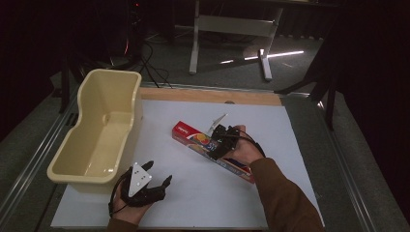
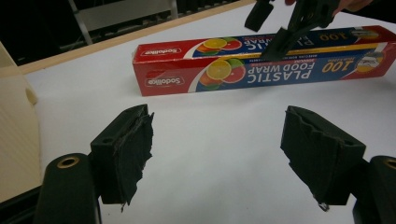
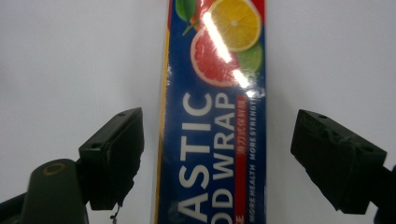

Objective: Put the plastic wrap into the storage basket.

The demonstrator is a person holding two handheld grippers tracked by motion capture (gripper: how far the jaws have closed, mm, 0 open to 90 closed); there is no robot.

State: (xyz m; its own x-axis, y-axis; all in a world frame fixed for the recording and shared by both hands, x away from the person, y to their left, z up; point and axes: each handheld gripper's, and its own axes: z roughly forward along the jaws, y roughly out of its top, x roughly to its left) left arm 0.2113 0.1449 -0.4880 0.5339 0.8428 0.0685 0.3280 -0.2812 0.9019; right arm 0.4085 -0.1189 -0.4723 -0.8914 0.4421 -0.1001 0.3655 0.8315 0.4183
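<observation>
A long red and blue plastic food wrap box (image 1: 189, 137) lies flat and diagonal on the white sheet (image 1: 270, 145). My right gripper (image 1: 216, 141) hovers over the box's middle, open, one jaw on each side of the box (image 3: 212, 116) and not touching it. My left gripper (image 1: 158, 172) is open near the front of the sheet, beside the tub, holding nothing. In the left gripper view its jaws face the box (image 2: 261, 65) across bare sheet, and the right gripper (image 2: 289, 25) hangs above the box's top face.
A deep cream plastic tub (image 1: 96, 130) stands along the left edge of the sheet, its wall (image 2: 14, 135) close to my left gripper. A wooden strip (image 1: 208, 95) borders the far side. Grey floor, cables and a white stand lie beyond.
</observation>
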